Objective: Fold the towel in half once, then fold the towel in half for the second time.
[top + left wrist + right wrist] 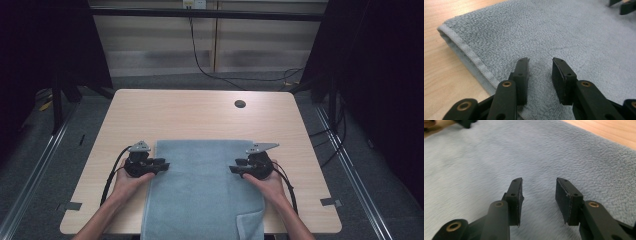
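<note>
From the high view, a grey-blue towel (202,192) lay flat on my wooden table (200,112), its near end running off the bottom of the picture, a corner there folded over. My left gripper (162,165) sat at the towel's left edge and my right gripper (235,169) at its right edge, jaws pointing inward; from up there I couldn't judge their gap. In the left gripper view my jaws stood apart, nothing between them, over the towel's hemmed edge (471,56); a bit of the other gripper was cut off at the top corner. In the right gripper view my jaws likewise stood apart over the blurred pile, holding nothing
</note>
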Action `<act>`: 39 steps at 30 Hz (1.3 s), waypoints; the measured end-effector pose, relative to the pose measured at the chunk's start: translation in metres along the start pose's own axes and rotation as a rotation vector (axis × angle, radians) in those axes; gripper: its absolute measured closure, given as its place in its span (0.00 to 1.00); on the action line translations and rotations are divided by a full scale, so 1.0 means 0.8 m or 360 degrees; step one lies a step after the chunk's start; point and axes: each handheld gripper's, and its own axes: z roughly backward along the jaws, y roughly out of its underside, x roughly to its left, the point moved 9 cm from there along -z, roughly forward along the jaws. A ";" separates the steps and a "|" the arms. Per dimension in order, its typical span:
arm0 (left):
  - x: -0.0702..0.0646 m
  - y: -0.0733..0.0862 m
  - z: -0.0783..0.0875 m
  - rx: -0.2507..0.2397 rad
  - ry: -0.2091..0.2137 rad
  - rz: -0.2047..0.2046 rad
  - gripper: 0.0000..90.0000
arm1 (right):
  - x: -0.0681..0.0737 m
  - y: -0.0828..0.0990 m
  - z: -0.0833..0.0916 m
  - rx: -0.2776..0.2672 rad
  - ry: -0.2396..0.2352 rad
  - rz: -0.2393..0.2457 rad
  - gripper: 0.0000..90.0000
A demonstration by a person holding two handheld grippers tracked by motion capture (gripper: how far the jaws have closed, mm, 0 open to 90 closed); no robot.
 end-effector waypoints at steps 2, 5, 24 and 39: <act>-0.003 0.004 0.001 0.0011 -0.0026 -0.0044 0.73 | 0.000 0.010 -0.007 0.0061 0.0017 0.0007 0.65; -0.007 0.006 0.003 0.0019 -0.0014 -0.0047 0.73 | 0.008 0.016 -0.004 0.0077 0.0037 0.0013 0.65; -0.066 0.039 0.037 0.0062 0.0120 -0.0136 0.71 | 0.063 0.054 0.042 0.0093 -0.0099 0.0078 0.64; 0.017 -0.032 0.033 -0.0118 -0.0067 0.0022 0.60 | -0.042 -0.024 0.055 -0.0164 0.0132 -0.0092 0.56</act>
